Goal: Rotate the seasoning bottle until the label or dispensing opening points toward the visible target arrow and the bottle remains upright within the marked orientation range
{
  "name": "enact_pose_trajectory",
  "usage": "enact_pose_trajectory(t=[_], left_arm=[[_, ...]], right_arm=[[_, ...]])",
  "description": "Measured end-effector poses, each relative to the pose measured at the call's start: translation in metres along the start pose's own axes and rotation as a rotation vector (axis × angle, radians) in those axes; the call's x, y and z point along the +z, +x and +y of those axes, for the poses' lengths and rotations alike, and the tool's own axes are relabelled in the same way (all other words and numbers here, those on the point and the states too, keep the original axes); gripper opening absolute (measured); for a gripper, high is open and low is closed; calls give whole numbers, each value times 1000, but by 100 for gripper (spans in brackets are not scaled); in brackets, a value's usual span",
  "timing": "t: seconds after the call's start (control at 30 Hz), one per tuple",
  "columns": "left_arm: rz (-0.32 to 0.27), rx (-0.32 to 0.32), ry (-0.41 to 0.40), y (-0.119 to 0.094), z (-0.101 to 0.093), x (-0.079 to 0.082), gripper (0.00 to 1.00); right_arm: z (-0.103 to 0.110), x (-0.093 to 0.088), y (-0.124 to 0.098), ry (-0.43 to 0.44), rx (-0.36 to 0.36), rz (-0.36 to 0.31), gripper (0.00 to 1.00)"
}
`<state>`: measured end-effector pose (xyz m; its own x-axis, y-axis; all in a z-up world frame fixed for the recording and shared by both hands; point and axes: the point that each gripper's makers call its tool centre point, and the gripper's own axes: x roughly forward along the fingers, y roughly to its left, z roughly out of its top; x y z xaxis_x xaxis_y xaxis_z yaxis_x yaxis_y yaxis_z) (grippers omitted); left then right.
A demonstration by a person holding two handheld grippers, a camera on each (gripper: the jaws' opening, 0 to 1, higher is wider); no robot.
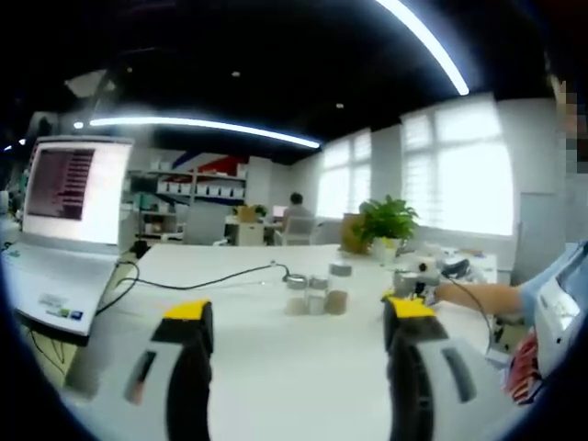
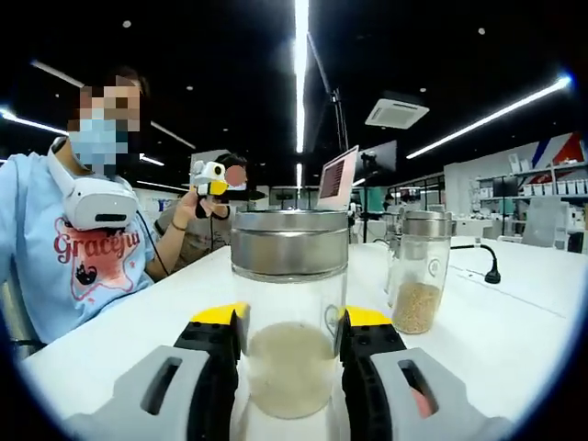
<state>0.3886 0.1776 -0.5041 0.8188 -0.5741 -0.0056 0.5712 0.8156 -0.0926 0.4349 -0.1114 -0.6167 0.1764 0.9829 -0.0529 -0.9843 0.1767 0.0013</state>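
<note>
The right claw (image 2: pixel 289 344) pinches the upright seasoning bottle (image 2: pixel 288 312) low on its glass, ready to turn it; the left claw (image 1: pixel 299 322) hangs spread above the table (image 1: pixel 276 367), clear of the bottles

The clear glass seasoning bottle (image 2: pixel 288 322) has a brushed metal lid (image 2: pixel 288 241); the smooth white worktop (image 2: pixel 514 322) looks slightly glossy.

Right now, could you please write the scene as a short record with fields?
Surface: white table
Right gripper: around the nearest glass jar, a finger on each side; contact unclear
Jar contents: pale powder, low fill; metal lid on
Second jar: beside it, holds tan grains
Left gripper: open, holding nothing, jars ahead
Laptop: open on the table
Target arrow: cannot be seen
</note>
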Motion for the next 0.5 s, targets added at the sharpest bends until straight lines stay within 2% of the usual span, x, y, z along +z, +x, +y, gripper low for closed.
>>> enact_pose_trajectory(t=[0.23, 0.4, 0.5], left_arm=[[5, 5, 1, 1, 0, -1, 80], [18, -7, 3, 3, -4, -4, 80], [16, -12, 2, 3, -6, -3, 80]], right_arm=[[-8, -1, -1, 32, -224, 42, 42], [-12, -2, 0, 39, -306, 52, 42], [-14, -3, -2, 40, -396, 64, 42]])
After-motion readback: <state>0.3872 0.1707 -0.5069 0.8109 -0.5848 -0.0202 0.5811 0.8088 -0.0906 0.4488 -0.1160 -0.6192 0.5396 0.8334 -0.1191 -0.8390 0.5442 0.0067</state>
